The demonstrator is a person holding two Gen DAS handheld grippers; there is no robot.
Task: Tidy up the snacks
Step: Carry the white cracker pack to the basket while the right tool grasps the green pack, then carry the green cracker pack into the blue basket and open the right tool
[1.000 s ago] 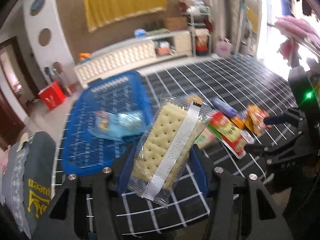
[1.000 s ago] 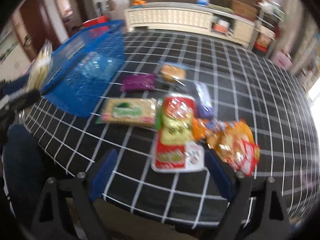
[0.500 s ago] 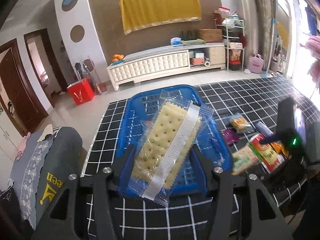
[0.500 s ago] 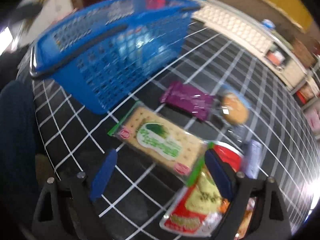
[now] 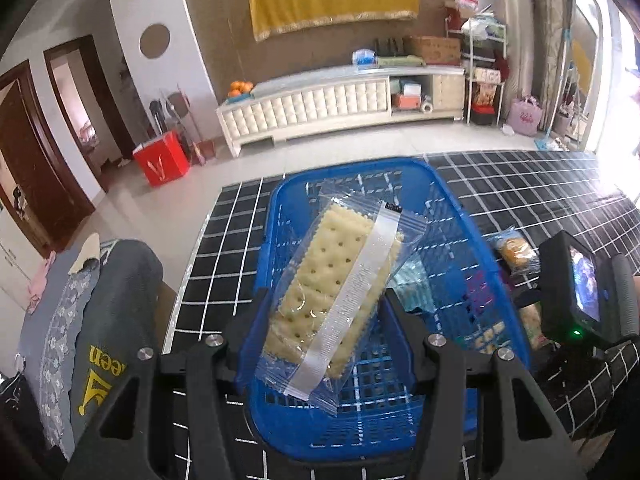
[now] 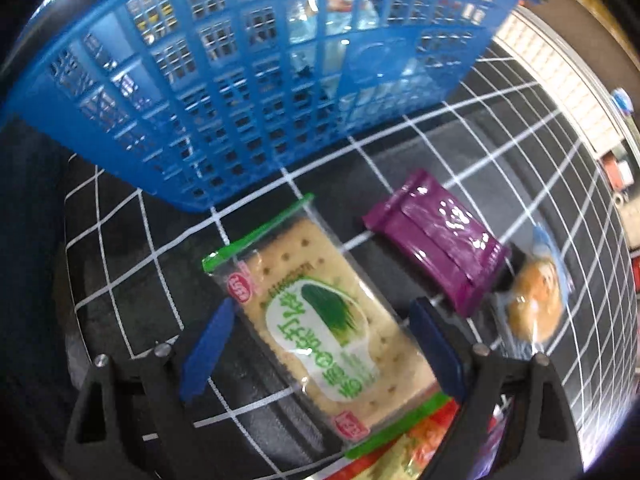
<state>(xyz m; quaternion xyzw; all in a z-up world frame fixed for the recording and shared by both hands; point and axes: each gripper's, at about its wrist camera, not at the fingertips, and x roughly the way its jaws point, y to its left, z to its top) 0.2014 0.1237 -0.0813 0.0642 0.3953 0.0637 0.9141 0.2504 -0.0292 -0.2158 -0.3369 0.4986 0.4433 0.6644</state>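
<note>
My left gripper (image 5: 326, 332) is shut on a clear-wrapped cracker pack (image 5: 336, 280), held over the blue basket (image 5: 280, 208). A light blue packet (image 5: 416, 284) lies inside the basket. My right gripper (image 6: 320, 348) is open, low over the table, with a green-labelled cracker pack (image 6: 320, 320) lying between its blue pads. That pack rests on the checked tablecloth beside the blue basket (image 6: 240, 80). The right gripper's body (image 5: 576, 292) shows at the right edge of the left wrist view.
A purple packet (image 6: 436, 240) and a small round cake in a wrapper (image 6: 536, 296) lie right of the green-labelled pack. A red and yellow packet (image 6: 404, 452) touches its near end. A grey cushioned chair (image 5: 92, 320) stands left of the table.
My left gripper has carried the clear cracker pack from beside the basket to above it. My right gripper has dropped and closed in on the green-labelled pack, which now sits between its pads.
</note>
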